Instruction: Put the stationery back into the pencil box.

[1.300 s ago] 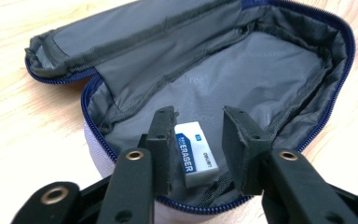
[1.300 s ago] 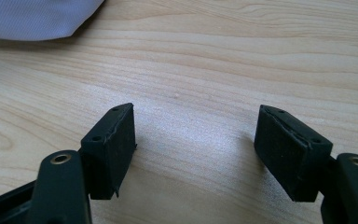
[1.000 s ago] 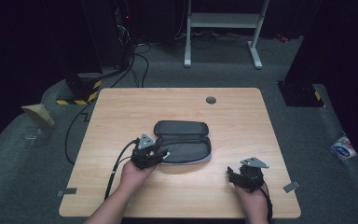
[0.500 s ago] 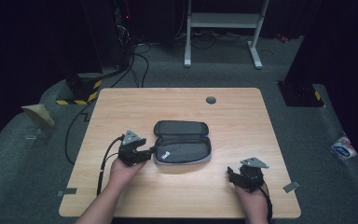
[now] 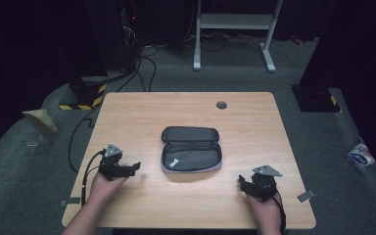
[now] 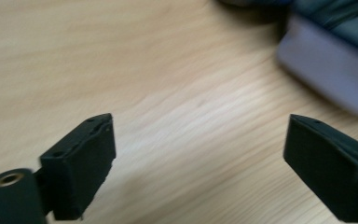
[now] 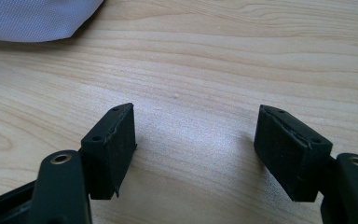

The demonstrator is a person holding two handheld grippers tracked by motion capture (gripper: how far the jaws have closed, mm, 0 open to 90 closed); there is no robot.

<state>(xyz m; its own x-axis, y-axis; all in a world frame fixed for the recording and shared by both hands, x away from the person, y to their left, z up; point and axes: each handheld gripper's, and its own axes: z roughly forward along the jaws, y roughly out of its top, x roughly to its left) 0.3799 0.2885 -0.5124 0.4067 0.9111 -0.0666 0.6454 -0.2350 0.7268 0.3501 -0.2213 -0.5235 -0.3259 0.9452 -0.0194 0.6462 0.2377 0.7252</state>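
Grey zip case point(image 5: 191, 154) lies open at mid-table, untouched. Since 1 second ago the left gripper point(image 5: 127, 169) has drawn back from its edge, jaws apart; the right gripper point(image 5: 245, 184) rests nearby, also apart. Opening looks finished.

A grey zippered pouch point(image 5: 191, 149) lies open near the middle of the wooden table point(image 5: 142, 112), its lid flap folded back toward the far edge and a small white tag showing inside. The left gripper point(image 5: 133, 167) rests on the table well left of the pouch, pointing toward it. The right gripper point(image 5: 242, 182) sits near the front edge, right of the pouch. A round grommet point(image 5: 221, 105) is set near the far edge.
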